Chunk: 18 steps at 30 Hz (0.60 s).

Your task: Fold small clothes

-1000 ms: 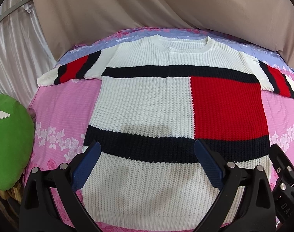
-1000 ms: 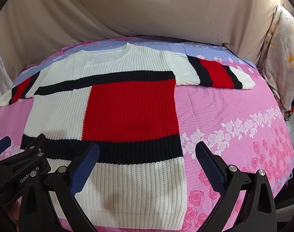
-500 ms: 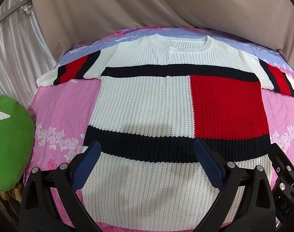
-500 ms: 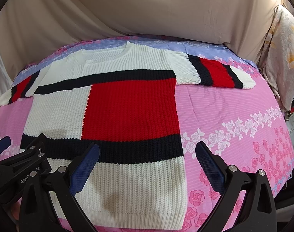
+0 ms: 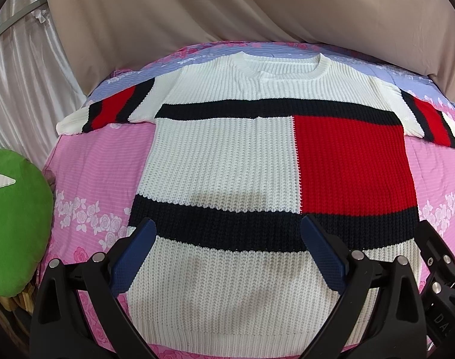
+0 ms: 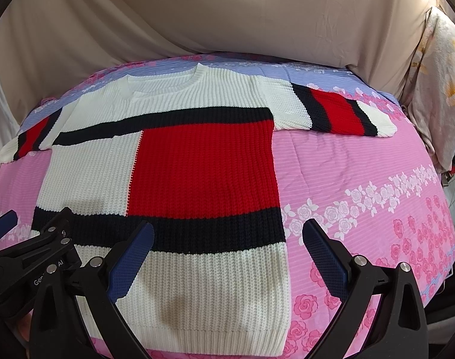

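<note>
almost nothing moved since one second ago: only a very small shift of both views, sweater (image 5: 227, 161) lying flat as before. spread face up on a pink flowered bedsheet (image 5: 86, 161), collar at the far side, hem at the near edge, both short sleeves stretched out sideways. left gripper (image 5: 227, 254) hovering above the lower part of the sweater, jaws wide apart, nothing between them, blue pads over the dark lower band and the white hem zone, not touching the knit as far as visible. right gripper (image 6: 227, 254) hovering over the sweater's right hem corner, also wide open and empty, one pad above the white knit, the other above bare sheet just beside the side edge. chunky ribbed knit, cream white with a big red rectangle (image 6: 203, 170), two navy horizontal bands, and navy-red-navy stripes on each sleeve; ribbed collar and ribbed hem. fingers (image 5: 131, 257) black plastic with silver bolts, pads dark blue with fine grid texture. sheet pink with rose print near and white flower row, turning to lilac stripes at the far end. beige draped cloth (image 5: 227, 9) behind the bed, green plush cushion (image 5: 15, 224) at the left edge. both grippers side by side, pointing forward and slightly down to the collar, part of each seen in the other's view.
</note>
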Available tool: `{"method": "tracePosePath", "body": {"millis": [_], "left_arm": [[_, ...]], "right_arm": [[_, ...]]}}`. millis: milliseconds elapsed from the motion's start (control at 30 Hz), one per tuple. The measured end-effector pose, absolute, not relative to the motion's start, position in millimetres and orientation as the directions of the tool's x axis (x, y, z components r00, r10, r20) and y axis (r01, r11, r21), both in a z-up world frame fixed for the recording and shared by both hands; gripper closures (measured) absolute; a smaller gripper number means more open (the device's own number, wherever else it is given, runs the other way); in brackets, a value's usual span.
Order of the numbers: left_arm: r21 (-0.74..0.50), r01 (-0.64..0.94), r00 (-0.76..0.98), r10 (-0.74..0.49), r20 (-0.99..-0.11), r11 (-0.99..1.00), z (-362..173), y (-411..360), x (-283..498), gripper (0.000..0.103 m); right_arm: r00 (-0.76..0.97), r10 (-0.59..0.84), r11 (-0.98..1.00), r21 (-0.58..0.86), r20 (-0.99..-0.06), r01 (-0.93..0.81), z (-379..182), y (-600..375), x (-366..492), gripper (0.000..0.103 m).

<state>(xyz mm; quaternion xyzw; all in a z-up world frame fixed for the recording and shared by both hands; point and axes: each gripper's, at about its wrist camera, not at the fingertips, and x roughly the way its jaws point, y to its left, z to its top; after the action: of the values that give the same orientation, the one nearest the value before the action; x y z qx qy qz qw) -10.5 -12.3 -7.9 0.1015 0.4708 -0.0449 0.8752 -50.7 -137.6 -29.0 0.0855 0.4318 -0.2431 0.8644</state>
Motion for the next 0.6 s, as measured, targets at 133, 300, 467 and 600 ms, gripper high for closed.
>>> {"method": "tracePosePath", "body": {"millis": [133, 300, 467, 600], "left_arm": [[0.136, 0.174, 0.553, 0.018, -0.833, 0.975, -7.9, -12.5, -10.4, 0.008], [0.138, 0.175, 0.552, 0.018, -0.834, 0.975, -8.5, -12.7, -10.0, 0.008], [0.138, 0.175, 0.553, 0.019, -0.833, 0.975, -8.2, -13.5, -10.2, 0.008], [0.139, 0.175, 0.552, 0.020, -0.834, 0.975, -8.3, -13.5, -10.2, 0.008]], "right_arm": [[0.508, -0.346, 0.867, -0.062, -0.789, 0.494, -28.8, -138.0, -50.5, 0.005], [0.507, -0.346, 0.867, -0.063, -0.790, 0.494, -29.5, -137.7, -50.0, 0.005], [0.507, -0.345, 0.868, -0.063, -0.790, 0.493, -30.3, -137.6, -49.8, 0.005], [0.505, -0.343, 0.869, -0.063, -0.792, 0.491, -31.5, -137.0, -48.3, 0.005]]}}
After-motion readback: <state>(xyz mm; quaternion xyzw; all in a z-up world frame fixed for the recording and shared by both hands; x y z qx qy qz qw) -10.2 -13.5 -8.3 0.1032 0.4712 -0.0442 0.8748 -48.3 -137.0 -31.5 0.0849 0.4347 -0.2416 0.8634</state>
